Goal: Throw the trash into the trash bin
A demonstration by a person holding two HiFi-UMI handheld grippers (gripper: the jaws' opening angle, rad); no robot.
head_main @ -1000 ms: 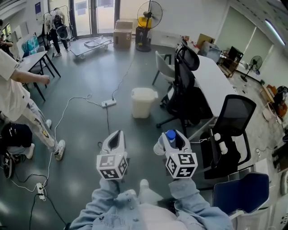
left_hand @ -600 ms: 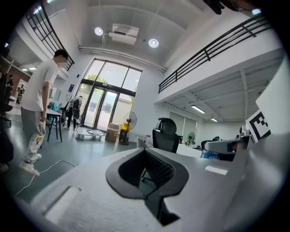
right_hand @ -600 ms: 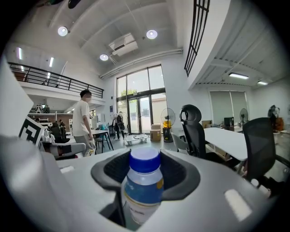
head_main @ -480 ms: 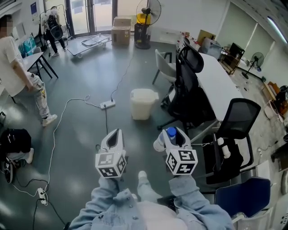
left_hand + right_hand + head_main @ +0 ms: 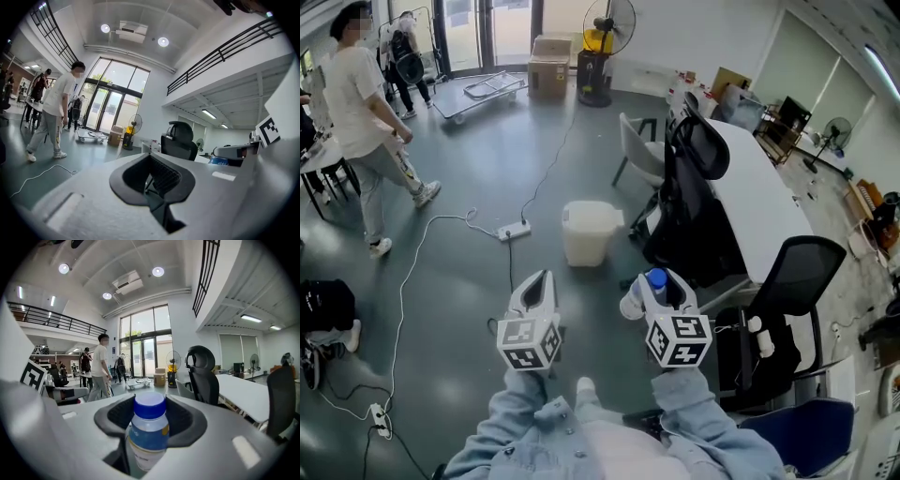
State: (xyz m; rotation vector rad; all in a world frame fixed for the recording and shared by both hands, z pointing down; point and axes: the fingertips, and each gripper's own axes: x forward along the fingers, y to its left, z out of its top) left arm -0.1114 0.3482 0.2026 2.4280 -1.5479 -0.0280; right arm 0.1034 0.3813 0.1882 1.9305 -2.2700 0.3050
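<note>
A white trash bin (image 5: 589, 232) stands on the grey floor ahead of both grippers, beside the black office chairs. My right gripper (image 5: 662, 281) is shut on a clear plastic bottle (image 5: 646, 290) with a blue cap and blue label; in the right gripper view the bottle (image 5: 149, 427) stands upright between the dark pads of that gripper (image 5: 150, 416). My left gripper (image 5: 541, 281) is level with it, to its left. In the left gripper view that gripper (image 5: 152, 180) has its jaws together with nothing in them. The bin shows in neither gripper view.
Black office chairs (image 5: 698, 187) and a long white table (image 5: 755, 192) line the right side, with another chair (image 5: 787, 291) close by. A power strip and white cable (image 5: 514, 230) lie left of the bin. A person (image 5: 366, 112) walks at far left; a black bag (image 5: 323, 305) lies on the floor.
Both grippers and the view have advanced across the floor, so the bin sits nearer. The bottle stays gripped. The person at left has walked farther back.
</note>
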